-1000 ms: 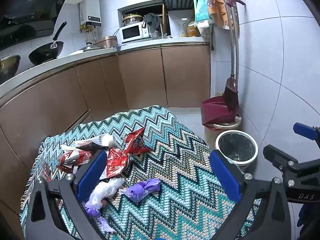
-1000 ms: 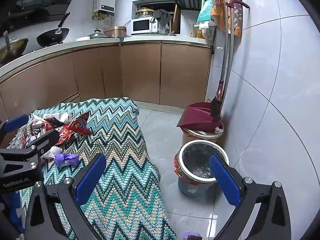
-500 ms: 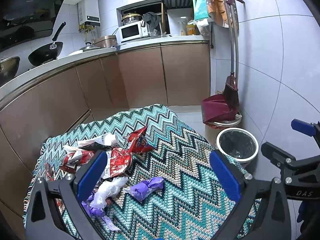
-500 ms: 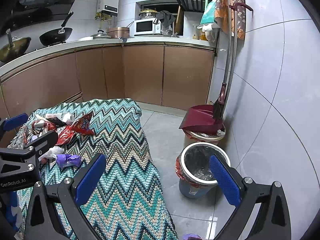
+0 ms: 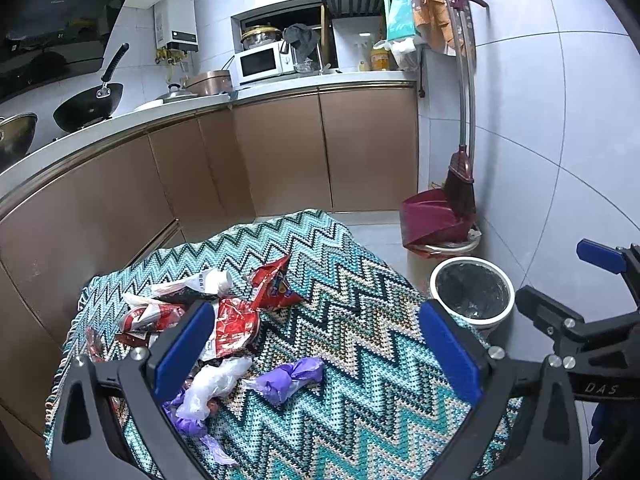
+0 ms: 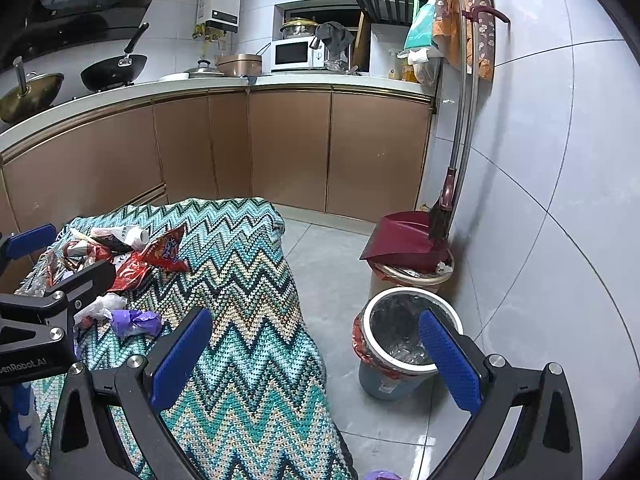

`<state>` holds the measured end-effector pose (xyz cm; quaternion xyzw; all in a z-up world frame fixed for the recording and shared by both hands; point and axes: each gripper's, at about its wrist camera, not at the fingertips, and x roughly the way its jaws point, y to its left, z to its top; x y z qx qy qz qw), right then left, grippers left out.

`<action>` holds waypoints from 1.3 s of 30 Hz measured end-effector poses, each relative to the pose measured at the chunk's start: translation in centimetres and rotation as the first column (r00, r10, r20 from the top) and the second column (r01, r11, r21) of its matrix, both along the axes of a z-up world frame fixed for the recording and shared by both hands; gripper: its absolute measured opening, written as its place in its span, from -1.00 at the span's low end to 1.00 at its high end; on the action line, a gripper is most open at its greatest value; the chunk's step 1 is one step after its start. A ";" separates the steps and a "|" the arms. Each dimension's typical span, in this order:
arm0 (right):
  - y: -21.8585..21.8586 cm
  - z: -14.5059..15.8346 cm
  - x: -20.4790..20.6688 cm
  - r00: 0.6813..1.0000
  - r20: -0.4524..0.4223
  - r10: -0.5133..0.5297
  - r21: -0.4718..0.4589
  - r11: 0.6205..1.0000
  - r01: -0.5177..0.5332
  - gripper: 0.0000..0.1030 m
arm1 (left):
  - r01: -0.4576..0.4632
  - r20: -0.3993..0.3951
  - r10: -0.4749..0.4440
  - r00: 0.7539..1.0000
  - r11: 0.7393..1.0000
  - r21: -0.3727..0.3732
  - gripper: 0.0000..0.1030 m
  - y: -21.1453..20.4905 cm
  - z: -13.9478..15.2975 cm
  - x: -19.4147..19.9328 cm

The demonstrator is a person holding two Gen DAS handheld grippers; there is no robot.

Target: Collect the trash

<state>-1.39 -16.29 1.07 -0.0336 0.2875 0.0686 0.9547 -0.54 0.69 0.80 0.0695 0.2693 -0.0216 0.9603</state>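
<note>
The trash lies in a loose heap on the teal zigzag-knit blanket (image 5: 360,320) covering the table: a crumpled purple plastic wrapper (image 5: 286,378), a clear white plastic bag (image 5: 218,382) touching the red foil snack packets (image 5: 234,326), and a white squeezed tube (image 5: 200,282) at the heap's far side. The white-rimmed round waste bin lined with a black bag (image 6: 402,334) stands on the floor just beside the blanket's right edge, in front of a maroon dustpan (image 6: 404,242).

The left gripper (image 5: 316,352) hangs over the heap with its blue pads spread wide and nothing between them; the right gripper (image 6: 316,354), equally wide apart and empty, points between blanket and bin.

The likely risks: thin film and foil may slip from smooth pads if pinched at an edge; a closing grip could snag the knitted blanket and drag the heap; light pieces might drift past the bin's rim and land on the floor, where a purple scrap (image 6: 380,474) already lies.

Readable writing: "GenRobot.AI" on the left gripper body in the right wrist view, "DAS" on the right gripper body in the left wrist view. The packet lettering is too small to read.
</note>
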 end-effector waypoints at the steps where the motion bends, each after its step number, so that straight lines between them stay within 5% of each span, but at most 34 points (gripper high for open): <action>1: 0.0 0.0 0.0 1.000 0.001 -0.001 0.001 1.000 0.001 1.00 | 0.001 0.000 -0.001 1.000 1.000 -0.002 1.00 0.0 0.0 0.0; 39: 0.0 2.2 -2.6 0.997 0.079 -0.007 0.029 1.000 0.004 1.00 | -0.011 0.085 0.014 0.996 0.999 -0.031 1.00 0.9 1.6 -3.1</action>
